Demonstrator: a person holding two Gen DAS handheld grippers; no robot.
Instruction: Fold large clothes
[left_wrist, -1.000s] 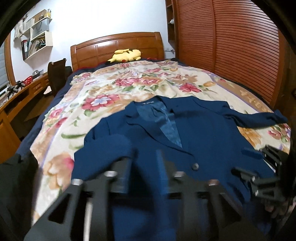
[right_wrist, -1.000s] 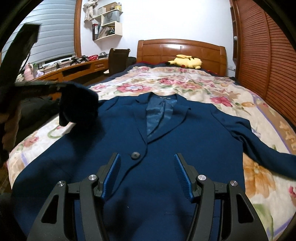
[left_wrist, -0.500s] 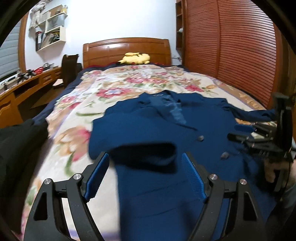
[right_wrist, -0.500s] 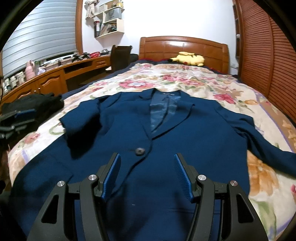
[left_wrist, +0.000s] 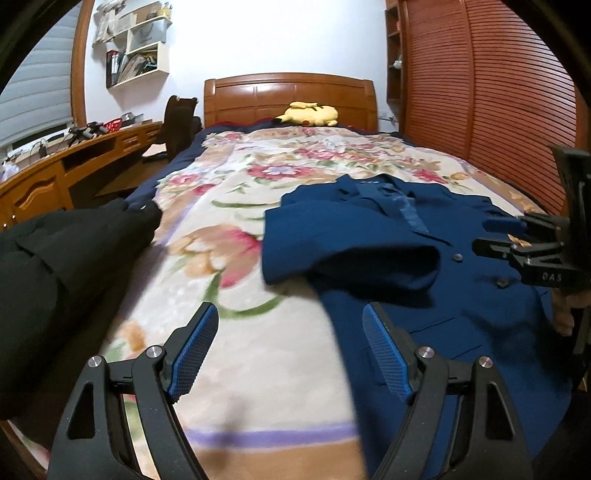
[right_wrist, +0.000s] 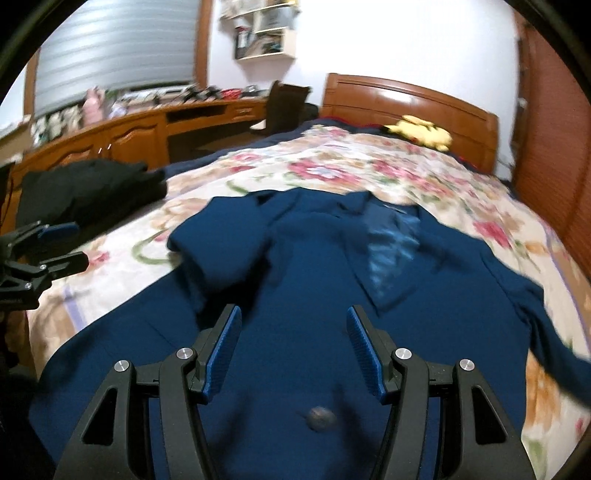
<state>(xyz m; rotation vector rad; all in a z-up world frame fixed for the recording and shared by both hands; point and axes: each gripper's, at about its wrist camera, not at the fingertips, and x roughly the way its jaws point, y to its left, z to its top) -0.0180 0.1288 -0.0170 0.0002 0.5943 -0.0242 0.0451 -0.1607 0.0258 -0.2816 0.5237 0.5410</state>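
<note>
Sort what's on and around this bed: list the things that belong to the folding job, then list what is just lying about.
For the job:
blue jacket, one sleeve folded across its front
left claw, open
right claw, open

Lying about:
black garment at the bed's edge
yellow plush toy by the headboard
floral blanket

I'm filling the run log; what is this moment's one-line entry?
left gripper: open, empty | right gripper: open, empty | blue blazer: flat on floral blanket, one sleeve folded in

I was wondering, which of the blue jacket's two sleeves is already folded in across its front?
The sleeve on the desk side: it lies doubled over the jacket, while the other sleeve trails out across the floral blanket.
</note>
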